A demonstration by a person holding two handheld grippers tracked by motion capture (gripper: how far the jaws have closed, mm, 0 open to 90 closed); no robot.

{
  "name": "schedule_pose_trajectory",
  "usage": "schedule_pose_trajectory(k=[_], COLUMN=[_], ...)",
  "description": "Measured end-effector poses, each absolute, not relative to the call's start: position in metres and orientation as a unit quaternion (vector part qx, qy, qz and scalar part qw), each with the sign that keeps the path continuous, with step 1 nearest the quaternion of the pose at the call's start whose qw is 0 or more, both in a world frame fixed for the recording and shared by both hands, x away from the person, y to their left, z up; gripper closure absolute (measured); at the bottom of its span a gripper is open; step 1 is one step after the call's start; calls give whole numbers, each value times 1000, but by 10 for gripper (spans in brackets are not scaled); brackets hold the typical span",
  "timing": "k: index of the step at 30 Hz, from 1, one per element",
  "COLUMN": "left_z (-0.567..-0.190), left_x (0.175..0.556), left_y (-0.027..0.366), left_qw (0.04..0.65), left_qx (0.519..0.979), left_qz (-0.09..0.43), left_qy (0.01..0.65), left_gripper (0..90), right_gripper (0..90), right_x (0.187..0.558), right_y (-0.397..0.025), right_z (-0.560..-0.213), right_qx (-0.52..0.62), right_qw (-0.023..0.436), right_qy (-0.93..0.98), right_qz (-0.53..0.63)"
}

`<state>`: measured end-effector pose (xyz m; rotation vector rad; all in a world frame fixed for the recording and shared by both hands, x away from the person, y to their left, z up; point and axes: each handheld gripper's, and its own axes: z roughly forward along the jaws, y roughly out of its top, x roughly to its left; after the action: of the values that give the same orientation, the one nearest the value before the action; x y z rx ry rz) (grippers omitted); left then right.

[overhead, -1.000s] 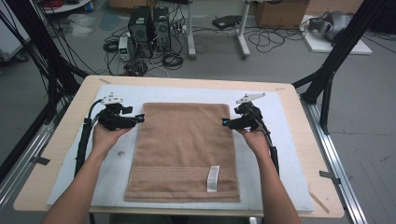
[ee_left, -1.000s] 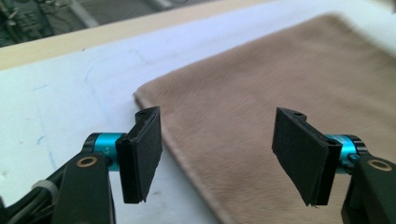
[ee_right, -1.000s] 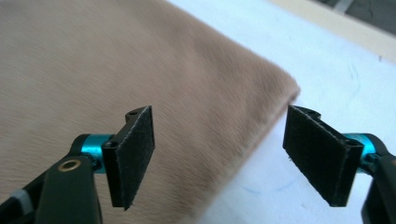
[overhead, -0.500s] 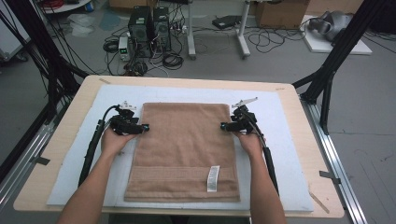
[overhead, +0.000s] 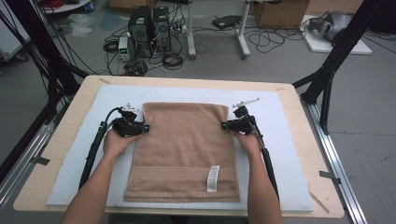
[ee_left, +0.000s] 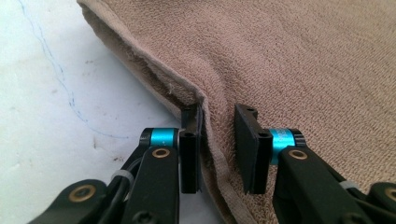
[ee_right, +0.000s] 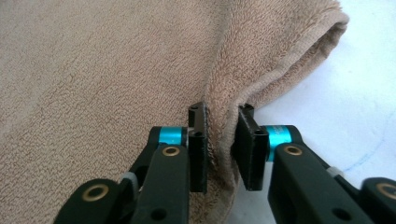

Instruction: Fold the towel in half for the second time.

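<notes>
A brown towel (overhead: 187,144) lies folded on the white mat (overhead: 280,154), its white label (overhead: 213,178) near the front edge. My left gripper (overhead: 143,127) is at the towel's left edge, a little below the far corner. In the left gripper view its jaws (ee_left: 218,140) pinch the raised towel edge (ee_left: 211,116). My right gripper (overhead: 226,125) is at the right edge, opposite the left one. In the right gripper view its jaws (ee_right: 220,140) are shut on a puckered ridge of the towel (ee_right: 223,107). A hand holds each gripper.
The mat lies on a wooden table (overhead: 60,149) with black frame posts (overhead: 336,51) at both sides. Computers and cables (overhead: 149,28) are on the floor behind it. Bare mat (overhead: 84,168) lies left and right of the towel.
Both grippers have moved inward from beside the far corners onto the towel's side edges, slightly nearer to me, and their jaws have taken hold of those edges.
</notes>
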<state>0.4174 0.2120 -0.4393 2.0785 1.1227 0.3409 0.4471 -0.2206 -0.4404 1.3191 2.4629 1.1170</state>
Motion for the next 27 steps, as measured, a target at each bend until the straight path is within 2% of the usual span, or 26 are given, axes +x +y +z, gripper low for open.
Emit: schedule_pose_trajectory(k=[7,17,27], left_z=[-439,-426,-401], left_x=[418,414,397], left_y=[214,218,228], left_qw=[380,409,442], left_qx=[803,792,791], left_qz=[123,131,130], left_qy=[443,434,402], left_gripper=[792,811,813], right_gripper=[808,813,812], right_x=[447,441,427], right_y=[-223,-228,-235], right_z=[-435,-419,-397], right_qx=[421,396,368], right_qw=[68,75,53], right_qy=[825,826,826], right_qz=[371,393,423])
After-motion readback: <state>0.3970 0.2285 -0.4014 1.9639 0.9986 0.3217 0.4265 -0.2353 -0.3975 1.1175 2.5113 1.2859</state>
